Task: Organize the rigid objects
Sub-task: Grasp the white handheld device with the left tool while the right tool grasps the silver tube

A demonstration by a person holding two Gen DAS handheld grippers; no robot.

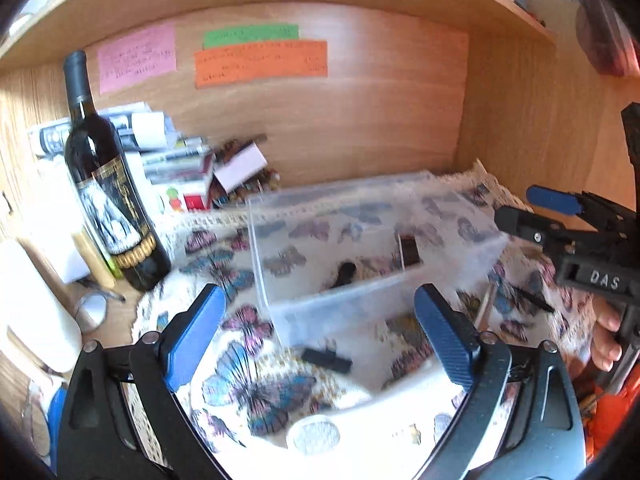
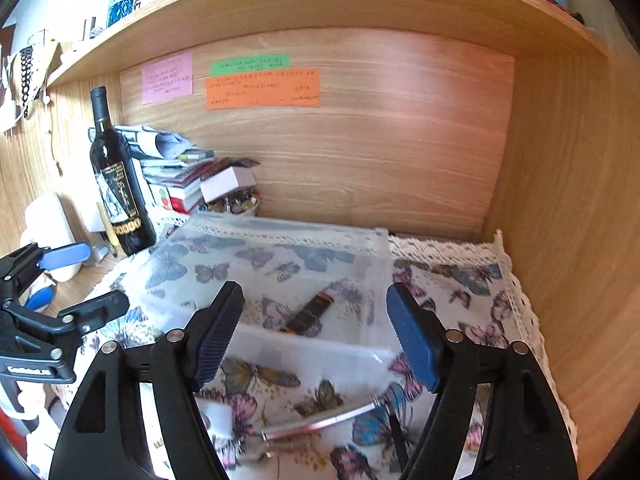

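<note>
Bottle [image 2: 116,184] sat at the frame's left, then the clear bin [image 2: 280,276] mid-frame with a dark tube [image 2: 308,316] inside, its long axis running lower left to upper right. Right gripper [image 2: 316,336] was spread wide and empty, the tube right between and beyond its tips. Left gripper [image 1: 316,336] also gaped empty, a small black piece [image 1: 326,359] on the cloth [image 1: 256,392] just ahead, so I'd guess either could go next.

I can read "DAS" on the right gripper [image 1: 516,214], off to my left tongs' right. The wall notes [image 2: 262,89] look too blurry.
</note>
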